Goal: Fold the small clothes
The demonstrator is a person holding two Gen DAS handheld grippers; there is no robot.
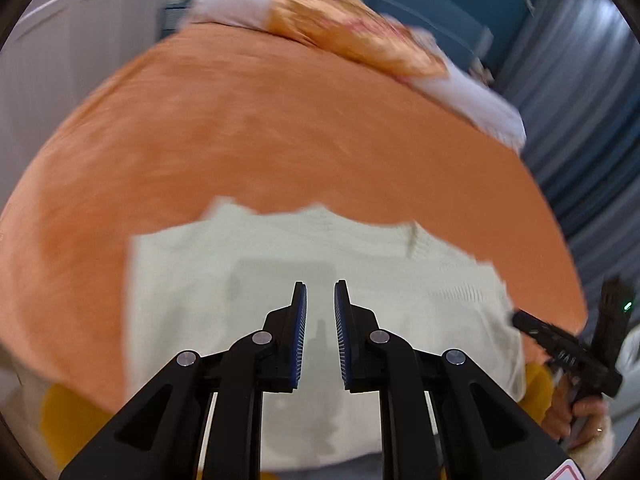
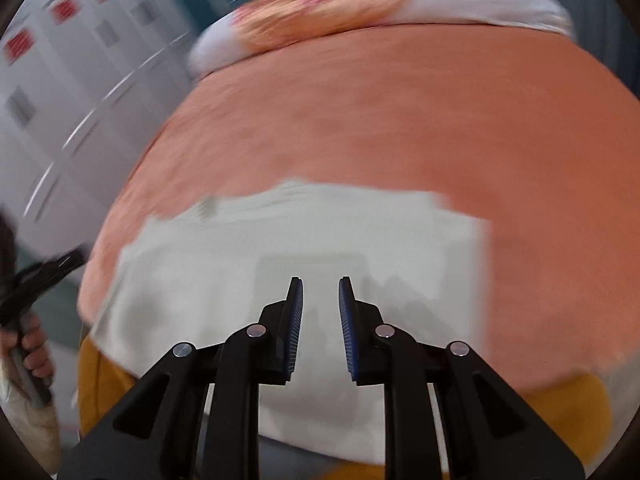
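Note:
A cream knit garment (image 1: 248, 280) lies flat on the near part of an orange bedspread (image 1: 240, 132); it also shows in the right wrist view (image 2: 320, 232). My left gripper (image 1: 320, 300) is open and empty above the garment's middle. My right gripper (image 2: 321, 298) is open and empty above the same garment. The right gripper shows at the right edge of the left wrist view (image 1: 560, 340), off the garment's right side. The left gripper shows at the left edge of the right wrist view (image 2: 44, 276). Both views are blurred by motion.
A patterned orange pillow (image 1: 352, 28) on a white pillow (image 1: 472, 100) lies at the bed's far end. White cabinets (image 2: 60, 100) stand left of the bed. A blue ribbed wall (image 1: 580, 100) is on the right. A yellow sheet (image 2: 572, 408) hangs at the bed's near edge.

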